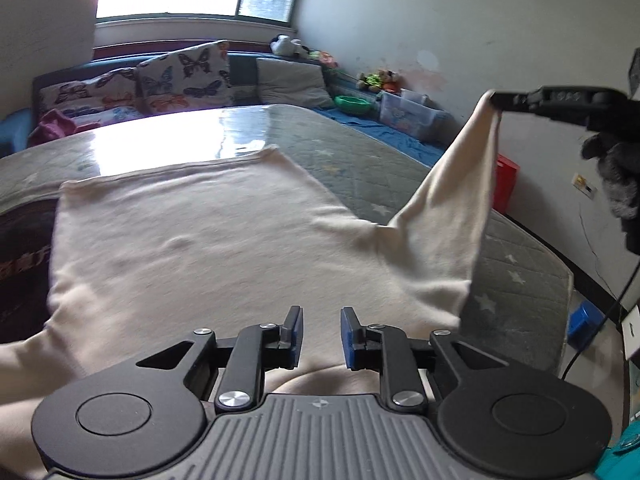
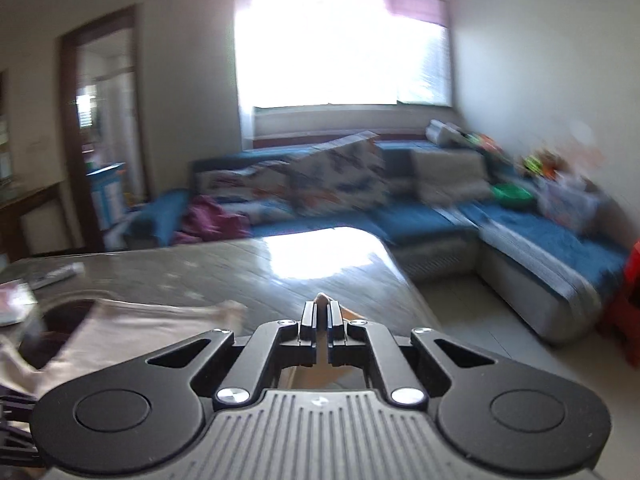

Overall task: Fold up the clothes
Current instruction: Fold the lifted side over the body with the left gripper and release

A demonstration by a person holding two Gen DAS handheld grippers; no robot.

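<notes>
A cream long-sleeved garment [image 1: 208,232] lies spread flat on the quilted table cover [image 1: 360,160]. In the left wrist view my left gripper [image 1: 321,334] hovers over the garment's near edge, its blue pads apart with nothing between them. The garment's right sleeve [image 1: 448,208] is pulled up off the table, its cuff pinched in my right gripper [image 1: 496,100], held by a gloved hand [image 1: 616,176]. In the right wrist view the right gripper [image 2: 322,312] is shut, with a bit of cream cloth [image 2: 322,299] poking out past its tips; the rest of the garment [image 2: 132,328] lies lower left.
A blue corner sofa [image 2: 420,216] with butterfly cushions [image 1: 180,76] stands beyond the table, with toys and a plastic box [image 1: 408,114] on it. A dark garment [image 1: 20,256] lies at the table's left. A red stool [image 1: 506,180] stands by the right wall.
</notes>
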